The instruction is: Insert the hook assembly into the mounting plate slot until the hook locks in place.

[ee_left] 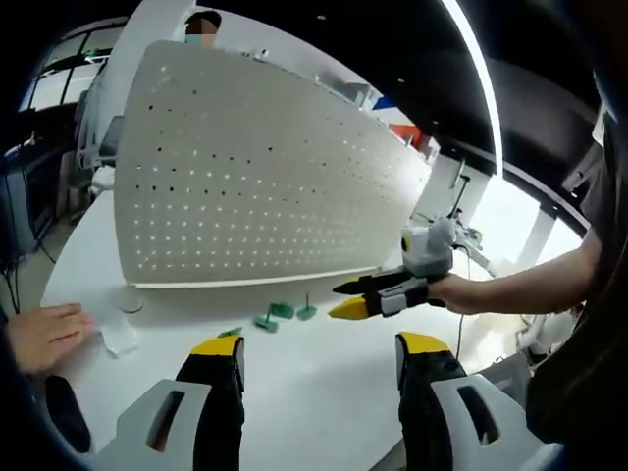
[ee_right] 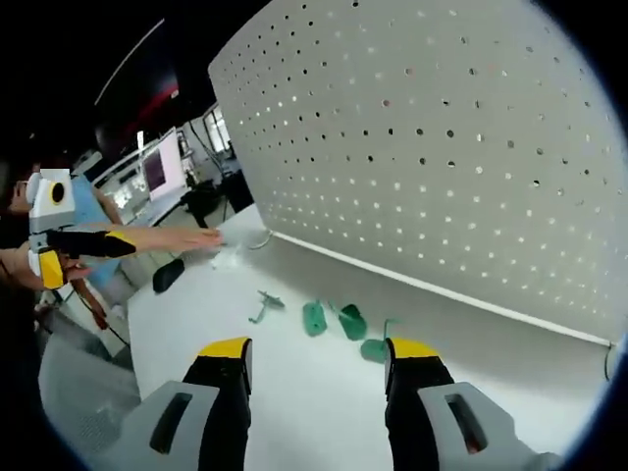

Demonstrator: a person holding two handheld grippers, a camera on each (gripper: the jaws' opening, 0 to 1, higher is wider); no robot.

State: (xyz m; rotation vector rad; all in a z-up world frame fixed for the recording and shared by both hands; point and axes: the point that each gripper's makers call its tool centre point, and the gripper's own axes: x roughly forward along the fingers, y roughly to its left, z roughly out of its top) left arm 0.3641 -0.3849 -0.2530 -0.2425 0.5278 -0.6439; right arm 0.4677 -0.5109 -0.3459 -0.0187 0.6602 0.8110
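Dark ceiling with a long light strip (ee_left: 481, 69) overhead, a white worktop (ee_left: 324, 383) below, and desks with monitors (ee_right: 162, 167) further back.

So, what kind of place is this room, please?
Probably a lab or workshop. A white pegboard stands on a white table, a monitor glows on benches behind, and small green hook parts lie ready for assembly.

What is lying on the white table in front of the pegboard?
Several small green hooks lie loose on the table before the pegboard. A person's hand rests there. Their exact number and shape are unclear.
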